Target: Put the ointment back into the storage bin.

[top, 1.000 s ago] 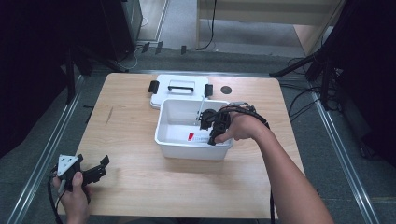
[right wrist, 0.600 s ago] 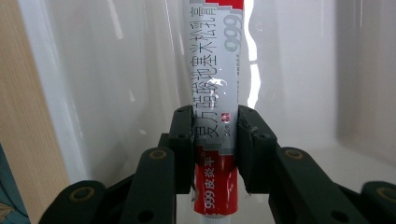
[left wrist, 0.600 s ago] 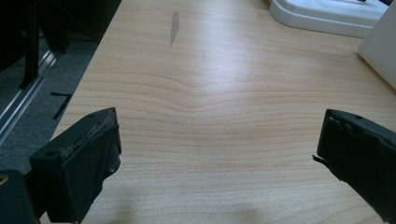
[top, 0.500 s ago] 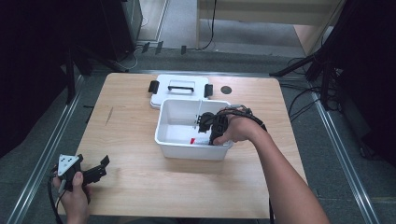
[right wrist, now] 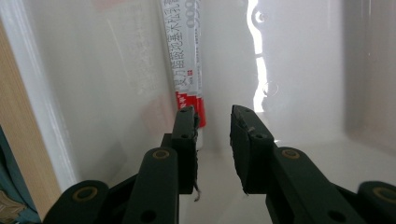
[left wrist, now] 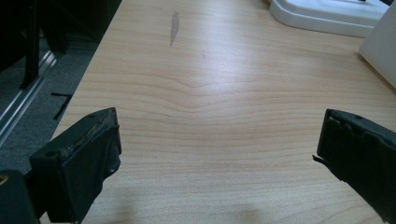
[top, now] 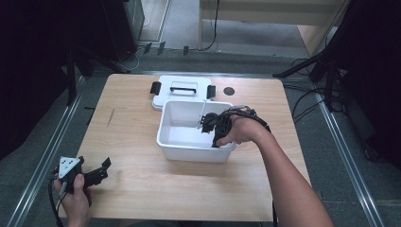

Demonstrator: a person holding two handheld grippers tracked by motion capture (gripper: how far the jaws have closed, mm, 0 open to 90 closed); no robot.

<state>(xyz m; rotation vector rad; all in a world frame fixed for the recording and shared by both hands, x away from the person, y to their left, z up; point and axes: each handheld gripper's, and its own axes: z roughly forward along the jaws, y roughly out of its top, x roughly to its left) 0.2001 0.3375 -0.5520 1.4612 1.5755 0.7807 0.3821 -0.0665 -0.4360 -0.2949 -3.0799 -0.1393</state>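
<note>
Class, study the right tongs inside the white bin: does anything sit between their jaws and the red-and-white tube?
Nothing visible does. The right tongs sit inside the white bin, jaws slightly apart, with the tube lying directly ahead along the bin's wall, near the left jaw.

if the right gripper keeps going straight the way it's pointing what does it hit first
Probably the red and white tube lying in the white bin, just ahead of the right gripper and slightly to one side of its open jaws. Beyond that is the bin's inner wall. Depth is hard to judge.
</note>
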